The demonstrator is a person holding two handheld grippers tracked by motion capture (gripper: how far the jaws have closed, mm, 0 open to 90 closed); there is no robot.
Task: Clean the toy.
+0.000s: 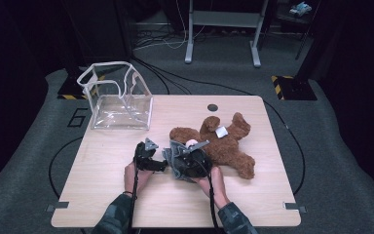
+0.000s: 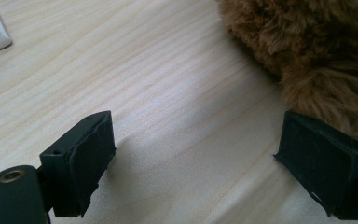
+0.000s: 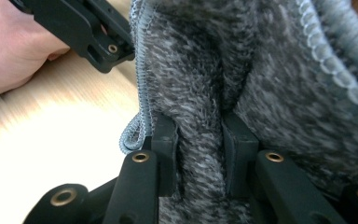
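Right claw: my right claw (image 3: 199, 140) was clamped on a fold of the grey cloth (image 3: 242, 70); the fuzzy fabric was squeezed between its two black pads.
Left claw: my left claw (image 2: 193, 158) had its jaws wide apart, with nothing between them, just bare wood under them.
Grey cloth: it was on my side of the bear, bunched over the right claw (image 1: 191, 157), and it hung close to the table. Its stitched light blue edge ran down beside the left pad in the right gripper view.
Bear: the brown bear (image 1: 224, 141) lay flat on the middle of the wooden table (image 1: 102, 195), with a small white tag on it. In the left gripper view its fur (image 2: 317, 51) was just beside the right jaw of my left claw.
Hands: my left hand (image 1: 135, 176) held its claw (image 1: 148, 155) low, close to the cloth.
Clear bag: a clear plastic bag (image 1: 119, 100) with white trim stood open at the far left corner, well apart from the bear.
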